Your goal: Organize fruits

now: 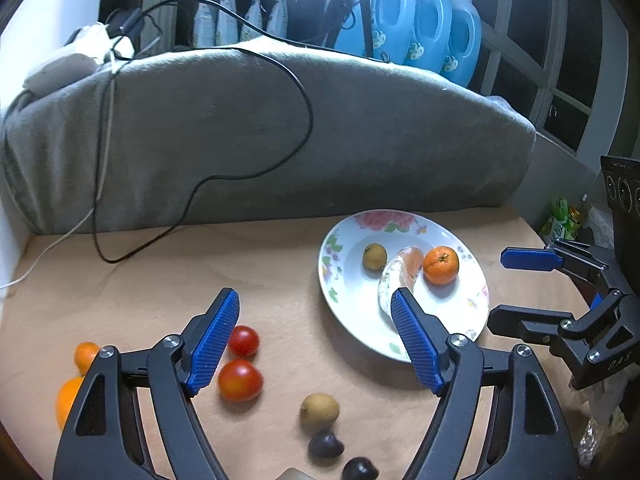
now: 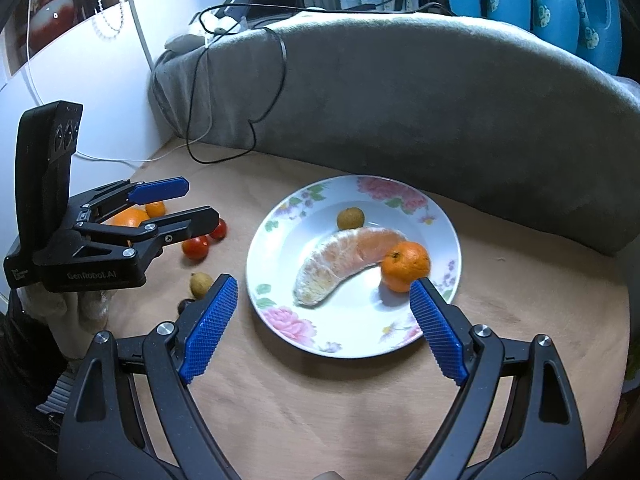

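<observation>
A flowered white plate (image 1: pixel 360 292) (image 2: pixel 360 320) holds a mandarin (image 1: pixel 441 265) (image 2: pixel 405 266), a peeled pomelo segment (image 1: pixel 408 264) (image 2: pixel 344 256) and a longan (image 1: pixel 375 256) (image 2: pixel 350 218). Two tomatoes (image 1: pixel 240 380) (image 2: pixel 196 247), a longan (image 1: pixel 319 412) (image 2: pixel 199 284), two dark fruits (image 1: pixel 326 444) and two oranges (image 1: pixel 86 356) (image 2: pixel 128 218) lie on the wooden table left of the plate. My left gripper (image 1: pixel 314 300) (image 2: pixel 200 202) hangs open above the loose fruit, holding nothing. My right gripper (image 2: pixel 324 286) (image 1: pixel 504 288) is open over the plate's near side, its right fingertip just in front of the mandarin.
A grey cloth-covered bulk (image 1: pixel 280 132) (image 2: pixel 420 100) runs along the table's back, with a black cable (image 1: pixel 304 96) draped over it down to the table. Blue detergent bottles (image 1: pixel 424 20) stand behind it. The table's rounded edge (image 2: pixel 600 360) is at the right.
</observation>
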The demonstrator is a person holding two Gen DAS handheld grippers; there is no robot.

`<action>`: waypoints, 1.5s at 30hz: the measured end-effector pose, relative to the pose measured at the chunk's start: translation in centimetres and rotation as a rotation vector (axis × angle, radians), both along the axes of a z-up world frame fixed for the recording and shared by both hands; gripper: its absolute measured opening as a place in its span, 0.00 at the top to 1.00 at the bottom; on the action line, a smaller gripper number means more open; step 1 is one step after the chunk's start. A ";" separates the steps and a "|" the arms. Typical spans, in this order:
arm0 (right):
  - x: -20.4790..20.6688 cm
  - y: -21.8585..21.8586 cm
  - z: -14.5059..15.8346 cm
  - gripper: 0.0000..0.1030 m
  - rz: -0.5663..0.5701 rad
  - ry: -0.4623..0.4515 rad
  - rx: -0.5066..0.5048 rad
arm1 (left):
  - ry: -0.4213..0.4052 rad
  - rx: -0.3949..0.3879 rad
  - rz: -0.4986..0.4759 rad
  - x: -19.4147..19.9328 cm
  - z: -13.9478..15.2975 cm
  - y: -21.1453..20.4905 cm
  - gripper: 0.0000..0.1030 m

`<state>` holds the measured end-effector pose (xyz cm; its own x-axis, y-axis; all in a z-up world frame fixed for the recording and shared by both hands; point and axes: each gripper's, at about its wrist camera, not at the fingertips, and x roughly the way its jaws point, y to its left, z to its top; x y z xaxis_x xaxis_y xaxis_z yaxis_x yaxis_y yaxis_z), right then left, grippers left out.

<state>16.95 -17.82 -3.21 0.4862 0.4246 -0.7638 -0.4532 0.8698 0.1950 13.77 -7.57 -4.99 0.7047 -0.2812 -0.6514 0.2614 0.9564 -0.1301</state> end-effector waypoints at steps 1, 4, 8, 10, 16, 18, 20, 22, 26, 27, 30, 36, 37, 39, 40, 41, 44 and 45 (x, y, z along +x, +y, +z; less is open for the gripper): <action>-0.1 0.2 0.1 0.12 0.003 -0.001 0.002 | -0.003 0.000 0.005 -0.2 0.1 0.4 0.24; -0.2 1.0 0.6 0.12 0.012 -0.001 0.009 | -0.008 -0.002 0.018 -0.7 0.3 1.3 0.24; -0.3 1.9 1.1 0.12 0.021 0.002 0.027 | -0.020 -0.003 0.044 -1.7 0.7 2.8 0.24; -0.3 2.5 1.3 0.12 0.027 0.004 0.032 | -0.027 -0.004 0.058 -2.1 0.9 3.5 0.24; -0.5 4.6 1.7 0.12 0.051 0.001 0.029 | -0.045 0.001 0.104 -3.6 1.3 5.9 0.24; -0.5 5.3 1.8 0.12 0.063 0.004 0.035 | -0.047 0.004 0.118 -4.0 1.3 6.6 0.24; -0.5 6.0 1.9 0.12 0.072 0.010 0.043 | -0.048 0.005 0.135 -4.5 1.3 7.4 0.24; -0.5 6.7 1.9 0.12 0.080 0.017 0.053 | -0.047 0.003 0.151 -4.9 1.1 8.2 0.24; -0.1 8.0 1.9 0.12 0.090 0.028 0.072 | -0.040 -0.006 0.190 -5.9 0.7 10.1 0.24; 0.1 8.3 1.9 0.12 0.093 0.033 0.078 | -0.038 -0.007 0.198 -6.0 0.6 10.5 0.24; 0.3 9.6 1.9 0.12 0.109 0.048 0.094 | -0.030 -0.017 0.223 -6.8 0.1 11.7 0.24; 0.5 12.4 1.2 0.12 0.140 0.093 0.117 | -0.009 -0.037 0.262 -7.9 -0.8 13.7 0.24; 0.5 12.9 1.1 0.12 0.146 0.102 0.119 | -0.005 -0.040 0.267 -8.1 -1.0 13.9 0.24; 0.5 14.1 0.7 0.12 0.160 0.119 0.122 | 0.004 -0.048 0.277 -8.4 -1.4 14.6 0.24; 0.5 14.7 0.5 0.12 0.167 0.126 0.123 | 0.011 -0.055 0.283 -8.5 -1.7 14.9 0.24; 0.5 15.3 0.3 0.12 0.174 0.132 0.124 | 0.016 -0.061 0.287 -8.6 -2.0 15.2 0.24; 0.5 17.0 -0.4 0.12 0.195 0.154 0.126 | 0.032 -0.082 0.300 -8.9 -2.7 16.1 0.24; 0.6 17.3 -0.7 0.12 0.199 0.164 0.128 | 0.037 -0.090 0.304 -9.0 -2.9 16.4 0.24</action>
<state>17.54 -0.48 -3.87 0.2578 0.5973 -0.7595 -0.5663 0.7303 0.3821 4.80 8.84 -7.89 0.7418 -0.1189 -0.6600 -0.0409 0.9743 -0.2214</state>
